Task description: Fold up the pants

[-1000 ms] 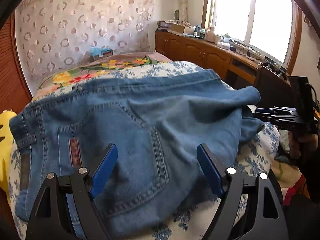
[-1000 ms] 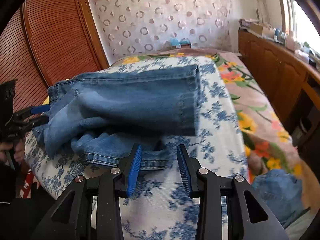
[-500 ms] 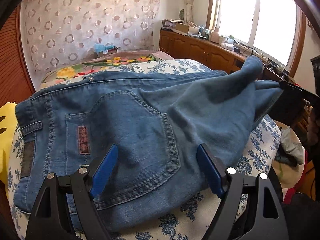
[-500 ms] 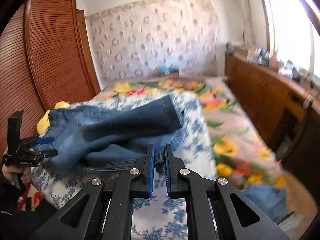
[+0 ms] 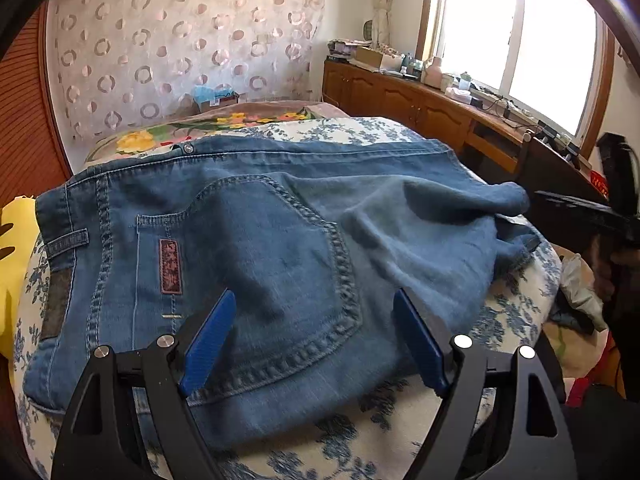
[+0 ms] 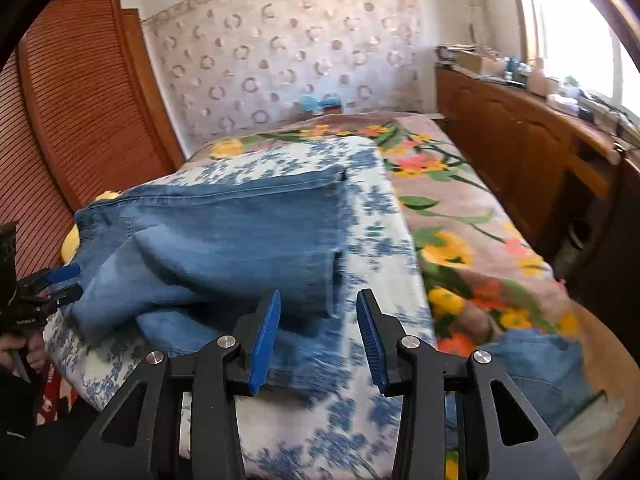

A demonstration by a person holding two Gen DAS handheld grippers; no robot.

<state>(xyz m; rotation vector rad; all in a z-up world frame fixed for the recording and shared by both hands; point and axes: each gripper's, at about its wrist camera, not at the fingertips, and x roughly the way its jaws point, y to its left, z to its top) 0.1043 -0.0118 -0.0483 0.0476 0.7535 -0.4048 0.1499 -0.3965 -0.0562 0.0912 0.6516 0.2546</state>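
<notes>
Blue jeans [image 5: 280,240] lie folded on a blue-and-white floral cloth [image 5: 348,412] on the bed, back pocket and red label facing up. My left gripper [image 5: 314,296] hovers open just over the seat by the pocket, and it also shows at the far left of the right wrist view [image 6: 64,280]. My right gripper [image 6: 318,300] is at the leg end [image 6: 320,280], its jaws opening; the hem lies under the gap and the pads do not press on it. The same jeans [image 6: 224,236] have rumpled layers on their near side.
A flowered blanket [image 6: 460,216] covers the bed to the right. Wooden cabinets [image 6: 512,152] with clutter run under the window. A slatted wardrobe [image 6: 80,100] stands on the left. A yellow cushion [image 5: 12,260] lies by the waistband. Another blue garment [image 6: 536,364] lies at the lower right.
My right gripper shut on the leg end, lifted it, then let go and backed up; the cloth has dropped onto the jeans. The left gripper stayed open in place.
</notes>
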